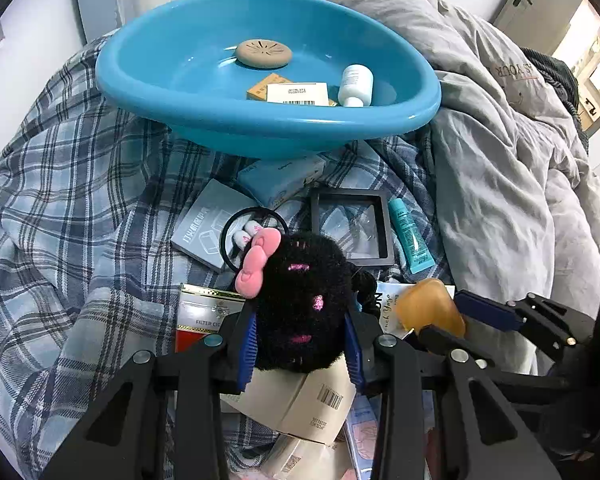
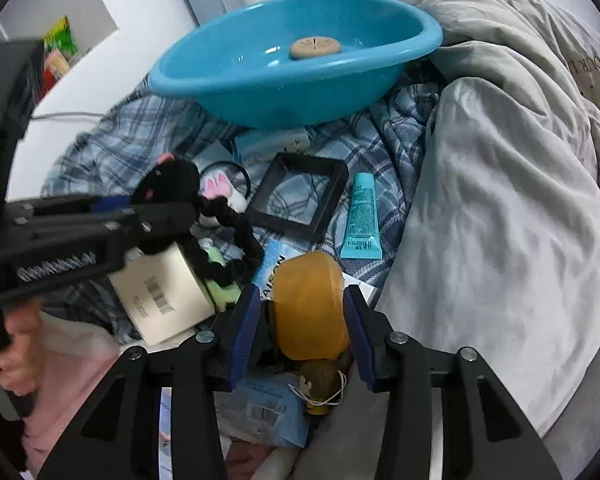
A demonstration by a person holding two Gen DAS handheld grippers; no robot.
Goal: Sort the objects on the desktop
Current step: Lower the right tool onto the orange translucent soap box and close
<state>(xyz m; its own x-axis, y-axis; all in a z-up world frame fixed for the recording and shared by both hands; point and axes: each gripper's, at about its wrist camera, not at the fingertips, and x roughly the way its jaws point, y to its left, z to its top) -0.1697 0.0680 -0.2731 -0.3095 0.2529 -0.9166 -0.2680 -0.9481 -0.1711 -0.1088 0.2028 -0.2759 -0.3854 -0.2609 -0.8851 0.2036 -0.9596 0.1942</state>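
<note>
Black grippers (image 1: 300,344), blue-padded jaws, silver screws.

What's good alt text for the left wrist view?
The left gripper clamps a black plush toy with a pink bow above a cluttered plaid blanket. Beyond sits a blue basin holding a white bottle and boxes; at right, the right gripper frames an amber block.

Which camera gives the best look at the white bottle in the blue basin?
The left wrist view: the white bottle lies in plain sight inside the blue basin. In the right wrist view the basin's near wall hides it.
</note>
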